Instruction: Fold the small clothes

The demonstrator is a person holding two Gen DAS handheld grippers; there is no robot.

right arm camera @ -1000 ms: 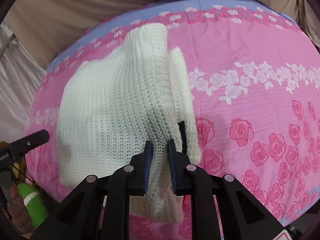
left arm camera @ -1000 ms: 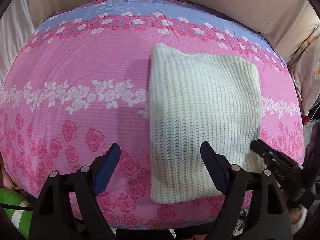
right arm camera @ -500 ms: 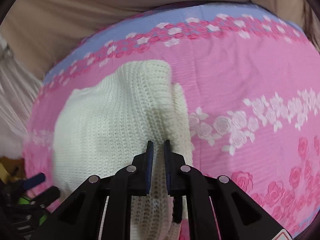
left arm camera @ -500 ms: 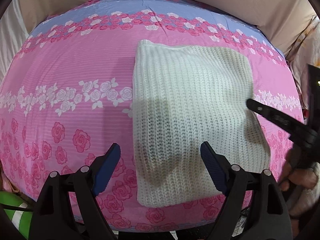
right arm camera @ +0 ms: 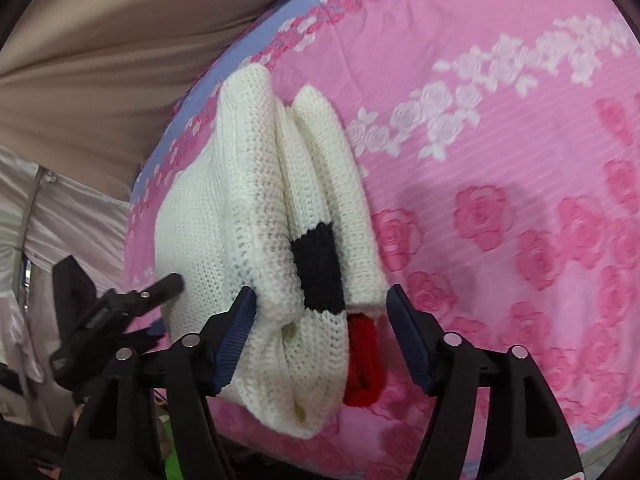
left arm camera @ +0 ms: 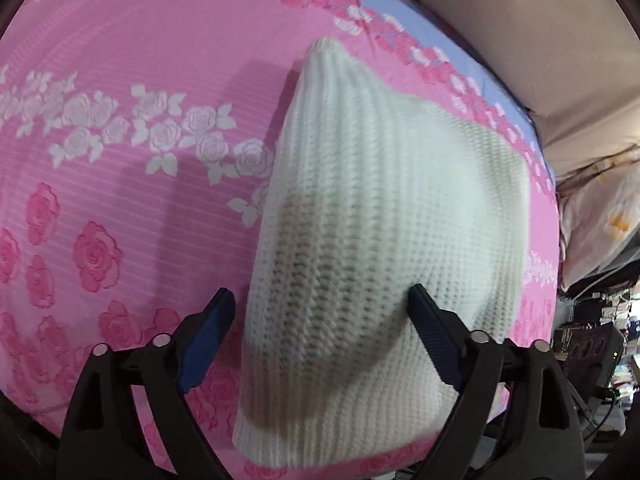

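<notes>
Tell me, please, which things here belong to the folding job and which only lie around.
Job:
- white knitted garment, folded, with black and red parts at its near edge
- left gripper, jaws open
- right gripper, jaws just opened, garment between them
- pink rose bedsheet under it

Lying around:
- beige curtain
- plastic bag

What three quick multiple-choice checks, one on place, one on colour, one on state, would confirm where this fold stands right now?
1. Where does the white knit garment lie?
A. on the pink rose-print bedspread
B. on a wooden floor
C. in a basket

2. Which colours show at the open edge of its folded layers, in the right wrist view?
A. green and yellow
B. black and red
C. blue and orange

3. How does the right gripper stand?
A. clamped on the garment
B. out of view
C. jaws apart, pads not pressing

Key: 1 A, bedspread surrounds it; 2 B, a black band and a red patch show; 3 C, its jaws have just been opening, folded edge between them.
</notes>
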